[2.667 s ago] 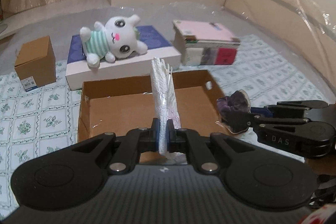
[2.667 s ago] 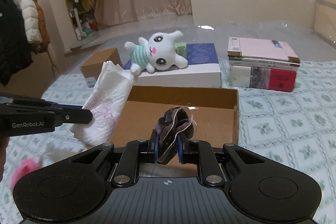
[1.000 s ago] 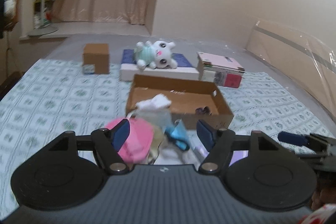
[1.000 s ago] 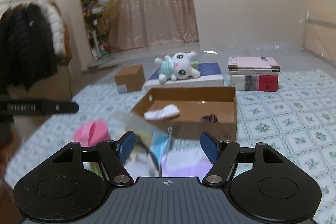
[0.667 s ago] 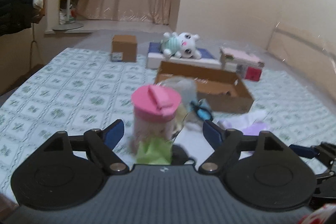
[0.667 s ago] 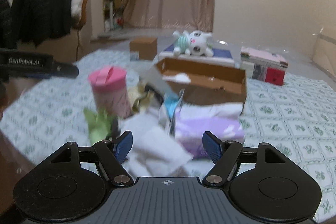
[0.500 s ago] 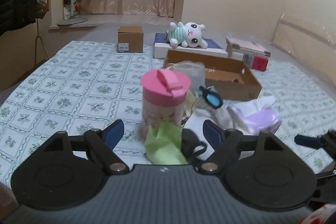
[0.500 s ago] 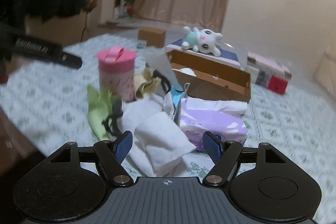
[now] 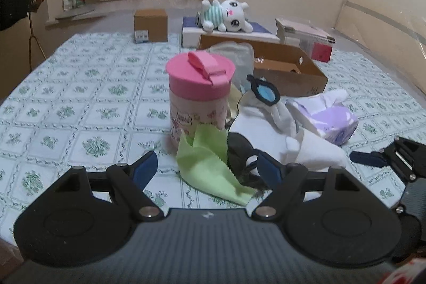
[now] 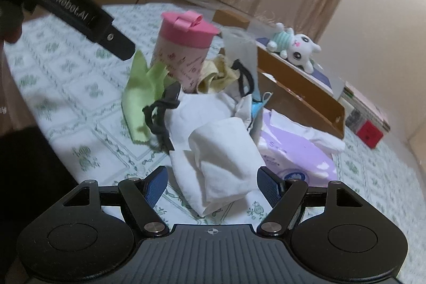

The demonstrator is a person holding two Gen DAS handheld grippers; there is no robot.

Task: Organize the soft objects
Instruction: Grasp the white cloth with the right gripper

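Two grippers hang open over our pile — the left gripper (image 9: pixel 206 168), having just widened, frames the green cloth (image 9: pixel 210 167); the right gripper (image 10: pixel 211 185) frames the white cloth (image 10: pixel 223 167). Risk: snagging the black strap (image 10: pixel 157 116) could topple the pink cup (image 9: pixel 199 95) — far from the cardboard box (image 9: pixel 290 71).

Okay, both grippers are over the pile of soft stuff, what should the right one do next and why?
Probably ease the right gripper forward and close on the folded white cloth: its jaws stand open, empty, with that cloth lying right between them.
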